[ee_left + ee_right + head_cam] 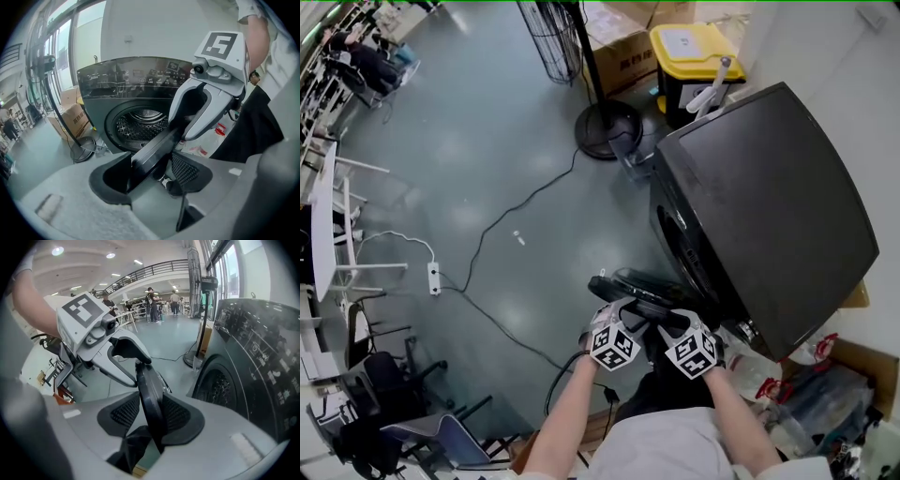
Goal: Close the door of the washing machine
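The right gripper (151, 413) pinches the door (146, 380) rim between both pads. The left gripper (150, 172) is spread, the door edge between its jaws, clear of the right pad. The washing machine (140, 108) drum lies ahead.

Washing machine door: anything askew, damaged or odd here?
Nothing stands out. The round black door stands swung open from the dark grey front-loading washing machine, its rim between the jaws of the left gripper and right gripper. A black cable trails over the grey floor beside it, clear of the door.
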